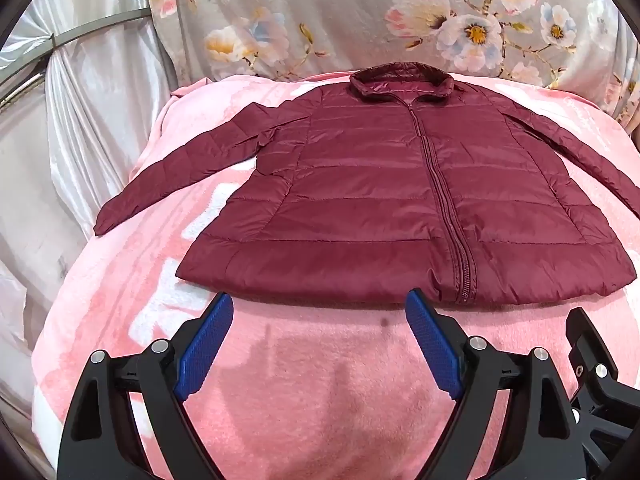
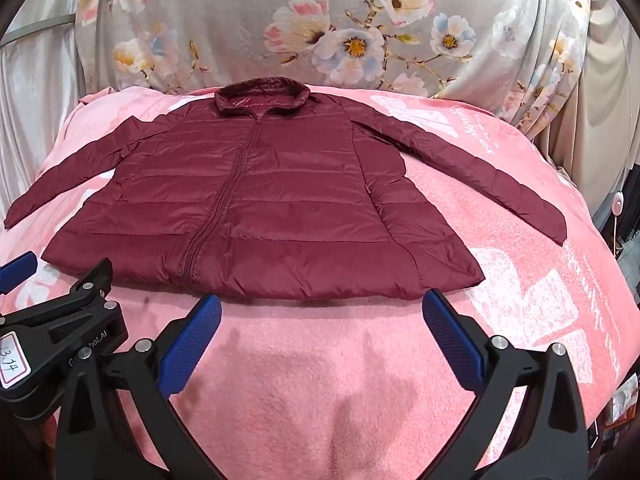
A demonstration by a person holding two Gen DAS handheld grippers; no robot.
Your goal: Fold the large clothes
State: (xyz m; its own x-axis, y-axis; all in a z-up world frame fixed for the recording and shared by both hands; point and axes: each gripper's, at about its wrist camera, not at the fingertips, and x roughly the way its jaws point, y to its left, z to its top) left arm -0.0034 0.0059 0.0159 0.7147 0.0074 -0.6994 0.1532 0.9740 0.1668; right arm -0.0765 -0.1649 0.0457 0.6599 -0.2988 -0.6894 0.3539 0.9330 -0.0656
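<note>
Both sets of fingers are spread wide and hold nothing: my left gripper (image 1: 319, 306) and my right gripper (image 2: 322, 307) hover side by side over bare pink blanket (image 2: 304, 364), just short of the hem (image 1: 360, 280) of the burgundy puffer jacket (image 1: 380, 184). The jacket lies flat on the bed, front up, zip (image 2: 224, 196) closed, collar (image 2: 262, 94) at the far end and both sleeves angled out from the body. I judge that folding has not begun and this is the approach to the first grasp. The next move, as I read it, calls for carrying each gripper outward to a sleeve, the left sleeve (image 1: 172, 176) for my left and the right sleeve (image 2: 484, 176) for my right, closing on the slippery shell, then laying each across the chest. From the left wrist view the right sleeve runs out of frame, so its cuff is cut off there. The blanket's near edge sits behind the gripper bodies, and the dark patches on the blanket are probably gripper shadows, though I cannot be sure. Beyond the collar hangs a floral cloth (image 2: 320, 20).
</note>
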